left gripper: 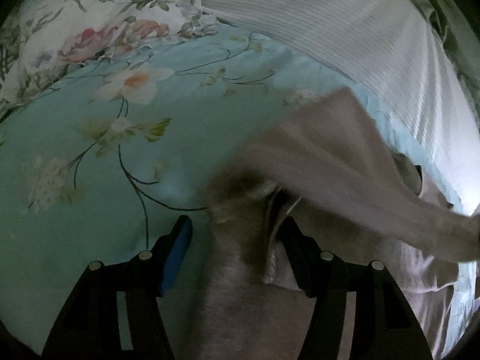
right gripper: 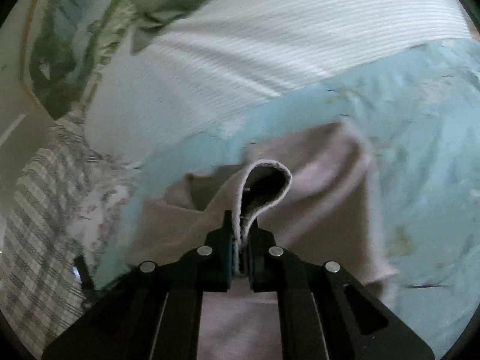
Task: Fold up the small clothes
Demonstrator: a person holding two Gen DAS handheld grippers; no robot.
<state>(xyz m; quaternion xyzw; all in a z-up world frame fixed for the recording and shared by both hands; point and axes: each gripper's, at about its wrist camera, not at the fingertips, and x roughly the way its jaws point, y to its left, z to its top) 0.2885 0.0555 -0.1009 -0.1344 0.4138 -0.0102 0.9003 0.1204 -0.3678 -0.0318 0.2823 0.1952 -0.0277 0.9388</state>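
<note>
Garment [right gripper: 327, 162] hem pinched by right gripper [right gripper: 241, 240], left gripper [left gripper: 237, 240] spread

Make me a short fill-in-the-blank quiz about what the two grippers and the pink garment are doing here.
1. The right gripper is ____ on a fold of the pink garment.
2. The left gripper has its jaws ____.
3. The garment lies on a floral ____ bedsheet.

Missing words: shut; open; blue
</note>
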